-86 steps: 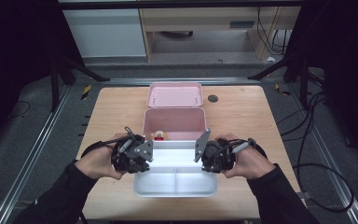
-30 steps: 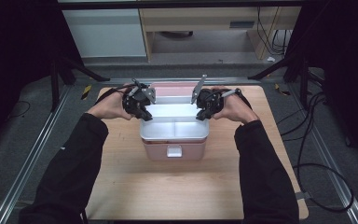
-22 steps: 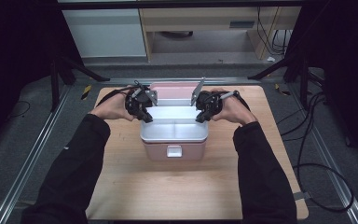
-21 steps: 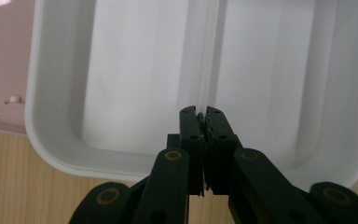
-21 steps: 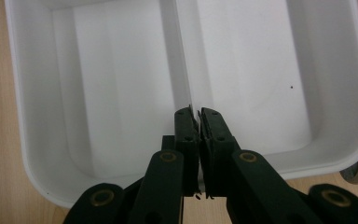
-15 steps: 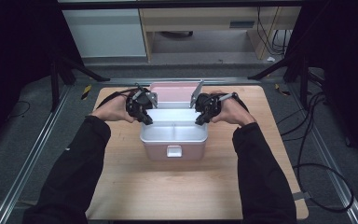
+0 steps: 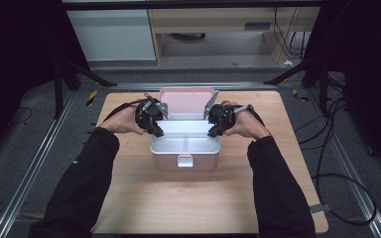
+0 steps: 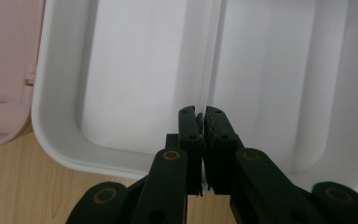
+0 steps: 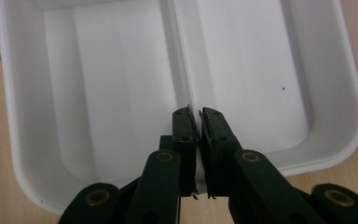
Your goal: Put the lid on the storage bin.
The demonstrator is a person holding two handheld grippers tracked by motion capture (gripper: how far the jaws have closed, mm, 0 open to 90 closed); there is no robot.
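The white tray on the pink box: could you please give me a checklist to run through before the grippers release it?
1. Left gripper clamped on the white tray: ok, jaws closed on its rim.
2. Right gripper clamped on the opposite rim: ok.
3. Tray level: ok, both ends look even in the high view.
4. Tray seated fully in the pink box: cannot tell.
5. Both compartments empty: ok.
6. Pink lid folded back, clear of the tray: ok.

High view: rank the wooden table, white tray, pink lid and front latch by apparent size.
1. wooden table
2. white tray
3. pink lid, though the grippers hide part of it, so second and third are uncertain
4. front latch
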